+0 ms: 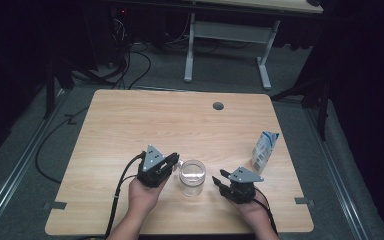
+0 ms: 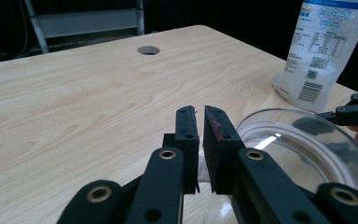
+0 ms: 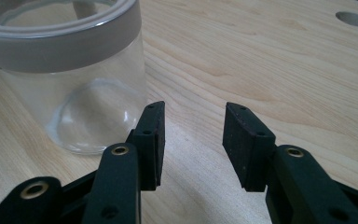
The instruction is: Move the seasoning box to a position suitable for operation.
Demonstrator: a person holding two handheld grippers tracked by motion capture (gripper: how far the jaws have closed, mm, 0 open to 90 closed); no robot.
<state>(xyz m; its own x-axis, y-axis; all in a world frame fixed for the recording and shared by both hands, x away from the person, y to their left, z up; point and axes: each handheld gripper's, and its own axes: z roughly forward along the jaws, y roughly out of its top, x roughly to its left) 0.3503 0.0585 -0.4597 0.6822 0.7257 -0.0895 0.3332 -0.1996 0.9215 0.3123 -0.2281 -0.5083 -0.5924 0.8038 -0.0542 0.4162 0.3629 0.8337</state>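
table: my wooden table [image 1: 130, 125] carries everything; a round cable hole [image 1: 218, 106] sits toward its far edge.
pouch: a white and blue stand-up pouch [image 1: 265, 151] stands upright at the right side of the table, beyond my right gripper and apart from the jar.
jar: a clear glass jar [image 1: 192, 177] with a clear lid on top stands upright near the table's front edge, between my 2 grippers; its long axis runs straight up.
left gripper: my left gripper [image 1: 174, 161] is just beside the jar's left rim, jaws nearly together with only a thin slit between the pads and nothing in them. In the left gripper view the lid [image 2: 303, 149] lies to the right of my pads [image 2: 216, 140].
right gripper: my right gripper [image 1: 218, 179] is near the jar's right side but apart from it, jaws about half spread and empty. In the right gripper view the jar wall [image 3: 74, 93] is off to the left of the gap, not between the pads.
nearer hand: I judge the left 1 closer.
next move: I judge either gripper must swing toward the jar to centre it.
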